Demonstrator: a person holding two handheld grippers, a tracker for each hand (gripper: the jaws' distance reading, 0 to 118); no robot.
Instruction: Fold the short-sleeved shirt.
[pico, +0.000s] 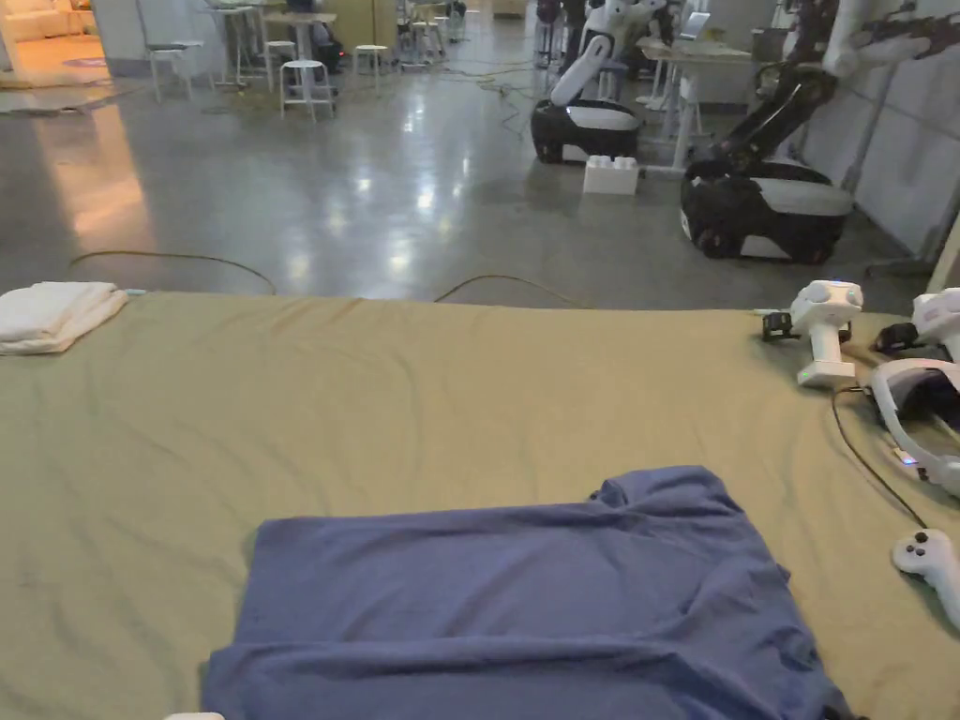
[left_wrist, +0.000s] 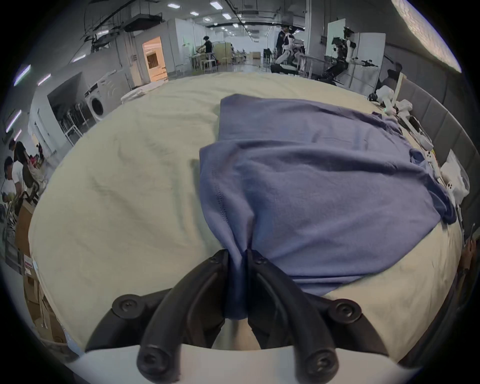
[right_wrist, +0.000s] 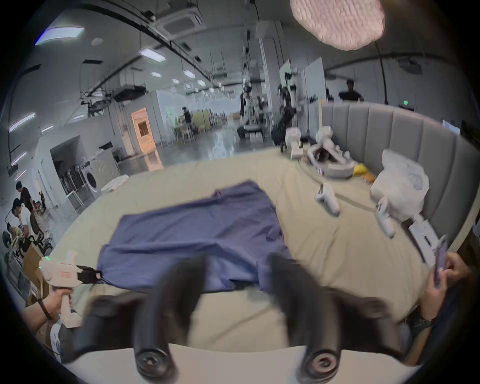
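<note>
The blue short-sleeved shirt (pico: 525, 600) lies spread on the olive-covered bed (pico: 375, 394), one edge already laid over itself, probably mid-fold. The left gripper (left_wrist: 238, 256) sits at the shirt's near corner, its jaws closed tight on a bunched pinch of hem, likely to lift or carry that corner. The right gripper (right_wrist: 239, 262) hovers just short of the shirt's near edge, jaws spread wide and holding nothing. Beyond it to its right lie white controllers (right_wrist: 327, 200) and a plastic bag (right_wrist: 400, 187).
</note>
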